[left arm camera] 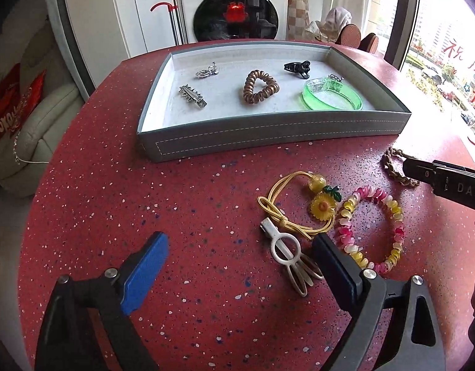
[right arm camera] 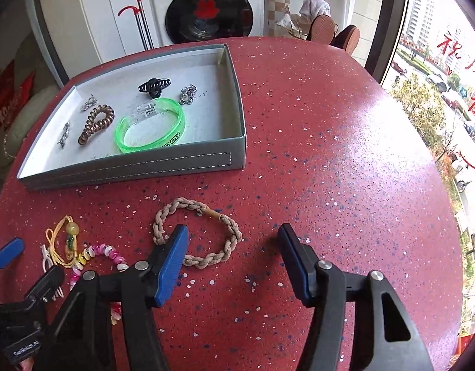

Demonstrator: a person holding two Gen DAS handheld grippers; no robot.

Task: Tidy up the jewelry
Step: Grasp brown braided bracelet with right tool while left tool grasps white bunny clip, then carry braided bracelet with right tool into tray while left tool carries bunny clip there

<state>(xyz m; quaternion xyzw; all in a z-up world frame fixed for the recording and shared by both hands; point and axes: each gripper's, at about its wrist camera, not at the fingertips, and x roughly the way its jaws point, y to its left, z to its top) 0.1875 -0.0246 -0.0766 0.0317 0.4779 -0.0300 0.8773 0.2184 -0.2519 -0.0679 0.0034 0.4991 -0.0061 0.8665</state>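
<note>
A grey tray on the red table holds a green bangle, a brown coil hair tie, a black claw clip and silver clips. On the table lie a yellow cord hair tie with a sunflower, a white hair clip, a pink and yellow bead bracelet and a braided beige bracelet. My left gripper is open, its right finger beside the white clip. My right gripper is open over the braided bracelet's right half.
A washing machine stands behind the table. A window runs along the right side. A cream sofa with a red cushion is at the left. Bare red tabletop spreads right of the tray.
</note>
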